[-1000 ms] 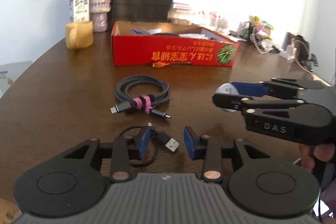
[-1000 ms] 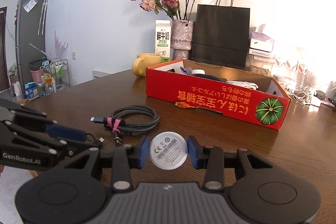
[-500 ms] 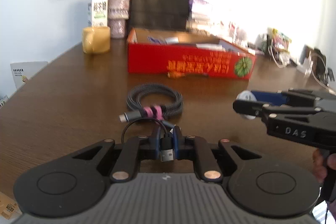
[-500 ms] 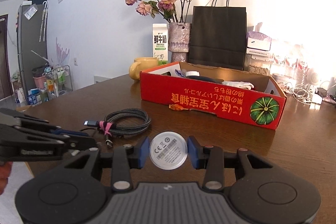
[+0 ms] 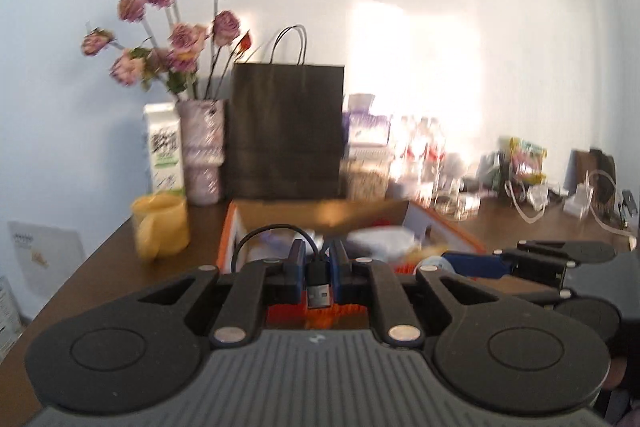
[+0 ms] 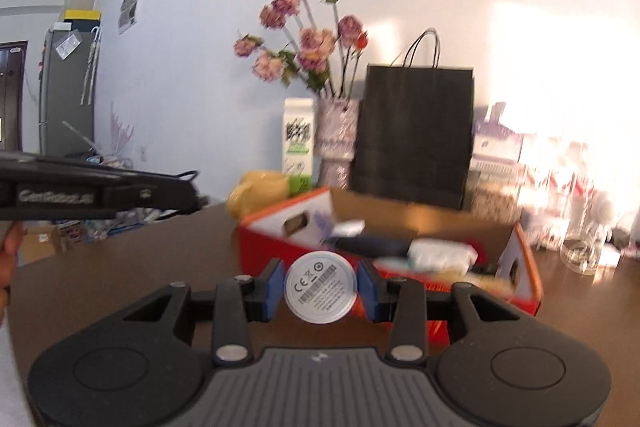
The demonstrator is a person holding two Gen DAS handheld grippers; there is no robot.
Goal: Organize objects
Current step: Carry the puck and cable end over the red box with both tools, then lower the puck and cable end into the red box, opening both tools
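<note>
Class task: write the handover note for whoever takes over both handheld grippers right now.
Left gripper: shut on the black USB cable, its loop over the red cardboard box.
Right gripper: shut on the round white disc, just short of the box.
Done: both items picked up and carried to the box, which already holds several things.
Left: release both inside.

Bag (image 5: 287, 131) behind box (image 5: 320, 213)

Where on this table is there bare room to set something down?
Bare wood on the table lies left of the red box, in front of the yellow mug. The far right edge by the glass jars is crowded, and the box already holds items.
</note>
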